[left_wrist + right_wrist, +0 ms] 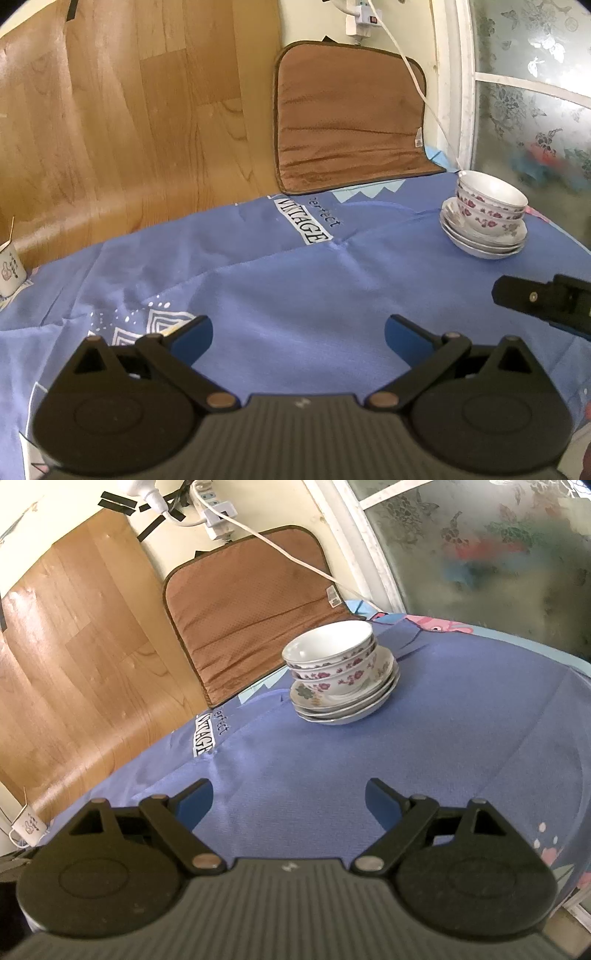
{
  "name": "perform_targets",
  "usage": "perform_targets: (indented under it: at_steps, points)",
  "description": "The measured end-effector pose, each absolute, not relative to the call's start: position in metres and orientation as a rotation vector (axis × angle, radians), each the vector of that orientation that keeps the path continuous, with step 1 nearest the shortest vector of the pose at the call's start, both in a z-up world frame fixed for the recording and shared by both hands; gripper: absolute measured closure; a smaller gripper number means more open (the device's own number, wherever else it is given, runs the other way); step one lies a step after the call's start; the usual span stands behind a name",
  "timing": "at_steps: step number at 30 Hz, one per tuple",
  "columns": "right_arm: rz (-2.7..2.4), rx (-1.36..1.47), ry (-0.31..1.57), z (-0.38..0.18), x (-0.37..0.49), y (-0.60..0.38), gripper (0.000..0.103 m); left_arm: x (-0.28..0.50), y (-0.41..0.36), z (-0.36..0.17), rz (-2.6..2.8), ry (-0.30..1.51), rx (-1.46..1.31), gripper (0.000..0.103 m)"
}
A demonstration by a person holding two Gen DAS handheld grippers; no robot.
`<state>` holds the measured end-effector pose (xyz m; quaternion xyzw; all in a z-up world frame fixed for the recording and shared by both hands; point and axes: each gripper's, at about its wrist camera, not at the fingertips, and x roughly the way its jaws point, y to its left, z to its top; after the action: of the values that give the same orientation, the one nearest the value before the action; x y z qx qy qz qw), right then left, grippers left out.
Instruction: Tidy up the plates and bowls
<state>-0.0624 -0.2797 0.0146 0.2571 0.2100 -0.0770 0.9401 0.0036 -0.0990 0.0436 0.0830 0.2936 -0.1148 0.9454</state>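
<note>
Down low over the blue cloth (pixel 406 746), both tools hang with jaws wide apart, holding nothing. From the right gripper (pixel 289 801), the bowls (pixel 332 657) sit stacked on the plates (pixel 343 705) near twelve o'clock. From the left gripper (pixel 298 338), that pile is farther, at two o'clock.

White ceramic bowls (pixel 334 661) have purple-pink flowers. Blue printed cloth (pixel 369 760) underneath, plus a brown quilted mat (pixel 347 122).

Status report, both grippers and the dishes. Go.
Left gripper open, empty. Right gripper open, empty. Bowls nested on stacked plates, far side of blue cloth. Path clear.
</note>
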Motion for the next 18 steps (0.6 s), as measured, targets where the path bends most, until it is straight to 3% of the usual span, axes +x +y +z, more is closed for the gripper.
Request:
perform_targets:
  at_steps: [18]
  points:
    - [-0.163,0.543,0.439,0.0105,-0.0604,-0.2839,0.011,0.0064,-0.0986,0.0430,-0.230,0.624,0.182,0.000]
